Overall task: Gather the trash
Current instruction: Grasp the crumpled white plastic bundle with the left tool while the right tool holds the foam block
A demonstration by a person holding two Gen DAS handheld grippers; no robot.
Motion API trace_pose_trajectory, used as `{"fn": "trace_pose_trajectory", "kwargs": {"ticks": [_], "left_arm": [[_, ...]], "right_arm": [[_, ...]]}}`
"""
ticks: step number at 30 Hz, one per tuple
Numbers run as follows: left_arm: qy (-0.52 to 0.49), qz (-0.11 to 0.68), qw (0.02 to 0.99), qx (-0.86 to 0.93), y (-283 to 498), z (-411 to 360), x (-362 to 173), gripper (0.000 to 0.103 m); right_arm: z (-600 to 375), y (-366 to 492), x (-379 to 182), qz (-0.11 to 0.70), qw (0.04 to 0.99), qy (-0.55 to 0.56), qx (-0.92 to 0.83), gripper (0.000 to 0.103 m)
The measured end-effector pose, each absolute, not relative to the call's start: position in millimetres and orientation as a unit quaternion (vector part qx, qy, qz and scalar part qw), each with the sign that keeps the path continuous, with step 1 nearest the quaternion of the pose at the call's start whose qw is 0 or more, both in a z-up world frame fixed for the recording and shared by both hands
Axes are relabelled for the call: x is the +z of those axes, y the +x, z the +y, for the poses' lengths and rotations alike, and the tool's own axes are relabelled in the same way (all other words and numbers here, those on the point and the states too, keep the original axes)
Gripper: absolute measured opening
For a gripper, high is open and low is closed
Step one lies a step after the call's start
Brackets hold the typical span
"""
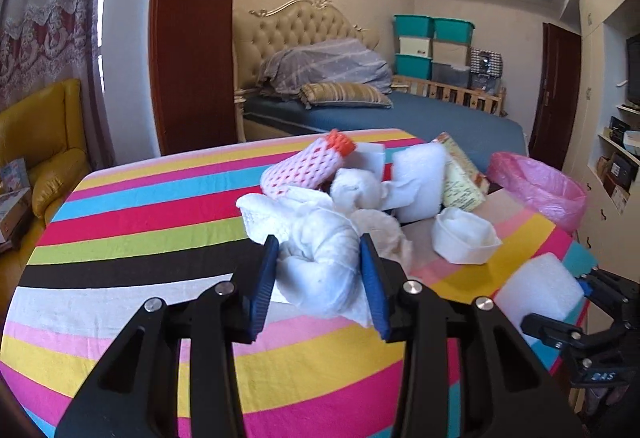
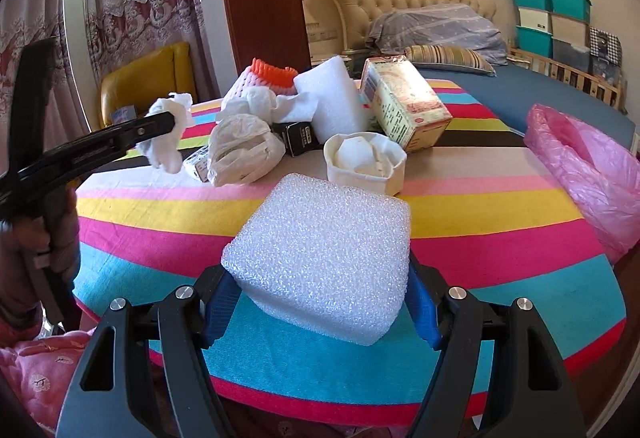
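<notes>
Striped cloth in pink, yellow, blue and black covers the round desk [image 2: 500,205], which carries a heap of trash at its centre. Pink bag [image 2: 592,173] lies at the desk's right edge. Foam block [image 2: 324,258], held above the near edge, is clamped between the pads of the right gripper [image 2: 320,314]. Crumpled white tissue [image 1: 320,270], beside the heap, is pinched by the left gripper [image 1: 320,282].
</notes>
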State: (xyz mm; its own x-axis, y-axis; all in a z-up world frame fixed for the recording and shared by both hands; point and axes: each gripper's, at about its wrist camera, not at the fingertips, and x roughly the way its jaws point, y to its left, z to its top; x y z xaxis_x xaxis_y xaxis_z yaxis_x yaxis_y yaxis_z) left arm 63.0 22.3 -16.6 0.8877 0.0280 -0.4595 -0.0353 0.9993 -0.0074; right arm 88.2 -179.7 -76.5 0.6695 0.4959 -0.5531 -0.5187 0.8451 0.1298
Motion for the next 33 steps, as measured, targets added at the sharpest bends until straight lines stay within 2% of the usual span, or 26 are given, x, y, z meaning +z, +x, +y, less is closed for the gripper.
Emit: {"fn": "trace_pose_trajectory", "kwargs": {"ticks": [33], "left_arm": [[0.076, 0.277, 0.947, -0.14, 81.1, -77.4, -36.0, 0.041]], "right_arm": [[-254.1, 107.3, -49.1, 0.262, 0.943, -0.001, 0.204, 0.068]]}}
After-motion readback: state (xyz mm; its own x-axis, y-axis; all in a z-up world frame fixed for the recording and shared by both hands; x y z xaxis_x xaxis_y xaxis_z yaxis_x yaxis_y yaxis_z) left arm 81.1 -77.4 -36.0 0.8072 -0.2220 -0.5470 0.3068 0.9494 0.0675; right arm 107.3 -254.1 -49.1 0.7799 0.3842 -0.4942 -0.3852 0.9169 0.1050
